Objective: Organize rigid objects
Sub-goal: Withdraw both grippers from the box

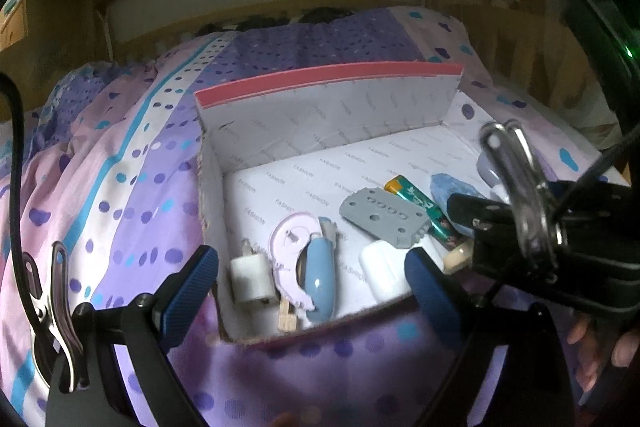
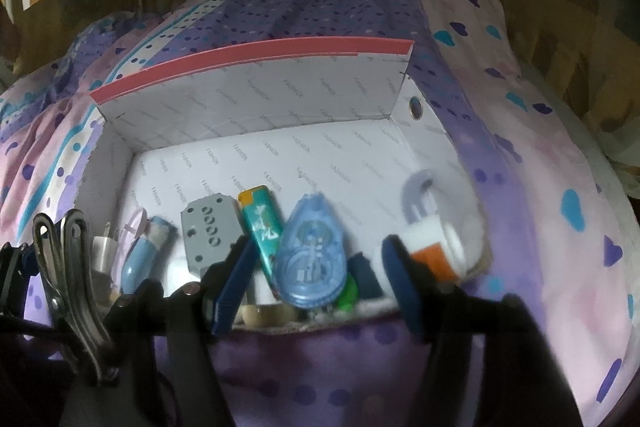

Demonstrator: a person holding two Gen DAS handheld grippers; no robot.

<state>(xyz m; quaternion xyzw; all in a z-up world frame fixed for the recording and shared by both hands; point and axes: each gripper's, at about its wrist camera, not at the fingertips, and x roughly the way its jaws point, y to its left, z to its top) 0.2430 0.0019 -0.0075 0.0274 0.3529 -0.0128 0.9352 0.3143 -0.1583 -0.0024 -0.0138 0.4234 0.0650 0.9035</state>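
On the bed, over the purple dotted quilt (image 1: 132,163), sits an open cardboard box (image 1: 320,115) with a pink-edged far wall and white printed lining. All the small items lie along its near edge.

From my left wrist view, left to right: white plug adapter (image 1: 250,277), pink tape dispenser (image 1: 292,251) with a blue curved piece (image 1: 322,279) lying over it, white capsule-shaped piece (image 1: 380,273), grey perforated plate (image 1: 380,217), green battery (image 1: 420,205).

From my right wrist view: blue correction-tape roller (image 2: 310,259) just right of the battery (image 2: 262,227), touching it; padlock (image 2: 430,227) with a white and orange body farthest right, blurred.

My left tongs (image 1: 312,283) are apart, holding nothing, over the near box edge. My right tongs (image 2: 316,279) are also apart and hold nothing, fingers either side of the roller, not touching it that I can see.
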